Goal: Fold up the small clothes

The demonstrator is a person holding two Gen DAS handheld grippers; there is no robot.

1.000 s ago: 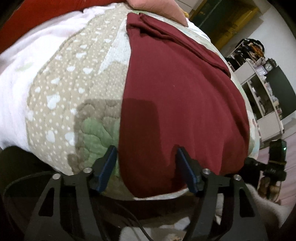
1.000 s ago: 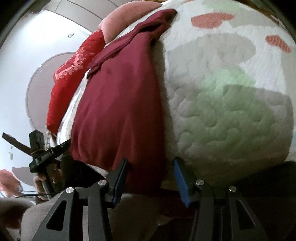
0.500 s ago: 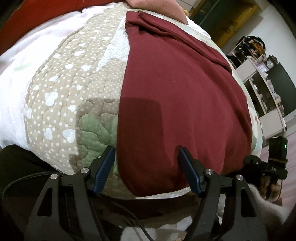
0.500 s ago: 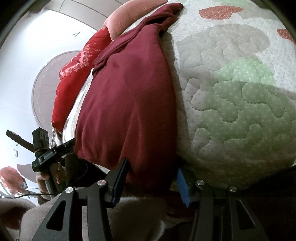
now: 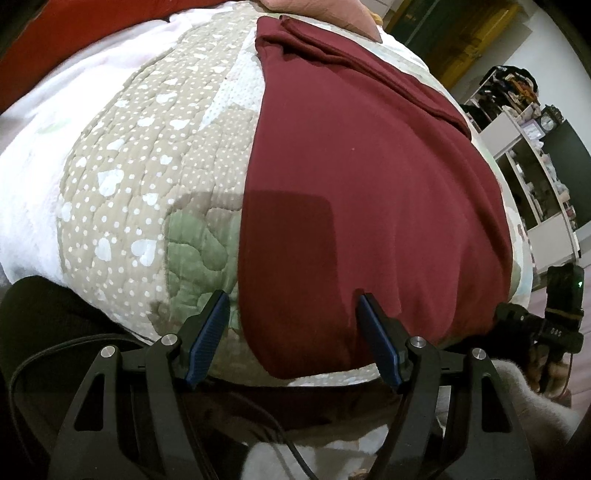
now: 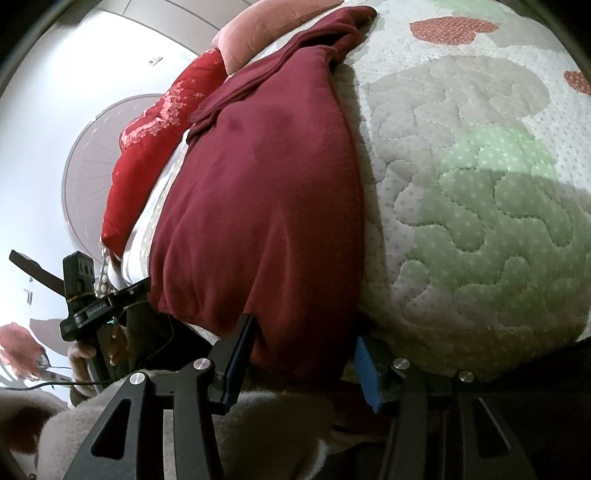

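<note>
A dark red garment [image 5: 369, 192] lies flat on the quilted bedspread [image 5: 140, 177], its folded sleeves at the far end. My left gripper [image 5: 293, 314] stands wide open at the bed's near edge. The garment's near left corner lies between its blue pads [image 5: 210, 332], which do not touch the cloth. In the right wrist view the same garment [image 6: 266, 206] runs away from me on the quilt [image 6: 480, 192]. My right gripper [image 6: 304, 350] is partly open and straddles the near right corner. The hem hangs between its fingers with no visible squeeze.
A pink pillow [image 6: 266, 33] and a red cushion [image 6: 155, 140] lie at the head of the bed. White shelves [image 5: 535, 177] stand off to the right. A fuzzy pale sleeve [image 6: 110, 424] and a black cable [image 5: 258, 410] sit below the grippers.
The right gripper has edged a little forward, so the garment's corner now sits deeper between its fingers. The left gripper has kept its place and its opening.
</note>
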